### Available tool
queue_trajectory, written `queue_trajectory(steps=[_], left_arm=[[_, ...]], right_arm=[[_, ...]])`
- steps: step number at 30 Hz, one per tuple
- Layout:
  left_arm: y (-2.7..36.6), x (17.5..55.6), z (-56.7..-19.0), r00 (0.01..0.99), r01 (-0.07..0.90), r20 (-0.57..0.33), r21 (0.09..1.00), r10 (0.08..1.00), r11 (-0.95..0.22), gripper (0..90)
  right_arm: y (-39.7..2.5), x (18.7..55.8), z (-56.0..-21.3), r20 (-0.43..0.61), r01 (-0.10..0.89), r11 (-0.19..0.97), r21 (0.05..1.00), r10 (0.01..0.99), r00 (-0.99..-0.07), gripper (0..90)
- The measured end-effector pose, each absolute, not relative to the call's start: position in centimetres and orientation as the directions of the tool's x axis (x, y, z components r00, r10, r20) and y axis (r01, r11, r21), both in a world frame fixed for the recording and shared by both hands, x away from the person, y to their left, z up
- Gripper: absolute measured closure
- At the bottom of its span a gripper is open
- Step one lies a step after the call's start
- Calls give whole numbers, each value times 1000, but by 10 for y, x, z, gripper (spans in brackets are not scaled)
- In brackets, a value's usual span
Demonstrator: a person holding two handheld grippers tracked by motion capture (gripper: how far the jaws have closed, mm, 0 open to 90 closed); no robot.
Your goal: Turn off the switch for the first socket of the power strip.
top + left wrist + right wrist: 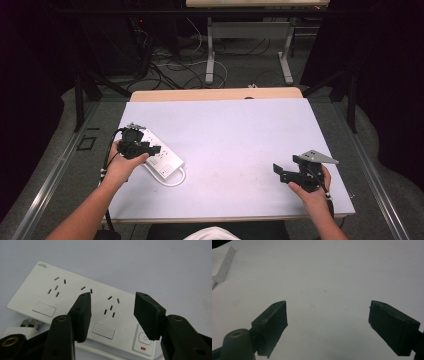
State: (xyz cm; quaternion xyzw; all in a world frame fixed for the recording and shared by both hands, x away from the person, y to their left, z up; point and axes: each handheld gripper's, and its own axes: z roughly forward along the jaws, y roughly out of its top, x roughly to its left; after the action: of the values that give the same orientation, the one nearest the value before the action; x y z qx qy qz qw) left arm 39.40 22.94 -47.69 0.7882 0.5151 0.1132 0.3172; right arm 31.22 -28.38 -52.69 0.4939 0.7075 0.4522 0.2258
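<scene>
The left claw (pixel 150 148) hangs over a white power strip (pixel 161 156) that lies flat on the pale bench (pixel 230 145), and its 2 black jaws stand apart, gripping nothing. From the left gripper view, the left claw (pixel 112 312) has the strip (pixel 62 297) right beneath and just ahead of its jaws: 1 jaw sits over the middle of the strip's face, the other near the end with the power button (pixel 143 338) and its small red mark. I count 3 groups of socket slots and 2 blank rectangular panels on the face that I can see. A white plug (pixel 27 326) with metal prongs lies just behind the left jaw, at the strip's edge, and a white cord (pixel 175 178) loops beside the strip on the person's side. The right claw (pixel 278 171) is well apart from all this, across the bench, held low in the person's right hand (pixel 312 190), also spread wide and empty. In the right gripper view, the right claw (pixel 327 315) faces bare bench (pixel 332 272), with 1 end of the strip (pixel 224 263) far off to its upper left.
</scene>
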Motion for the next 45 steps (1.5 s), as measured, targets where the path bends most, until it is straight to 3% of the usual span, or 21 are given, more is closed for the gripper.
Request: queue_trajectory(steps=[14,27,45], left_arm=[[233,379,-468,482,655,-120,707,868,-266,366],[238,362,-459,479,614,-168,766,861,-192,267],[251,337,-462,465,557,-153,816,872,-153,1]], right_arm=[[-283,312,-527,134,494,97,864,901,-412,147],[-284,311,-527,130,492,100,865,901,-413,147],[-284,311,-527,128,491,103,865,901,-415,147]])
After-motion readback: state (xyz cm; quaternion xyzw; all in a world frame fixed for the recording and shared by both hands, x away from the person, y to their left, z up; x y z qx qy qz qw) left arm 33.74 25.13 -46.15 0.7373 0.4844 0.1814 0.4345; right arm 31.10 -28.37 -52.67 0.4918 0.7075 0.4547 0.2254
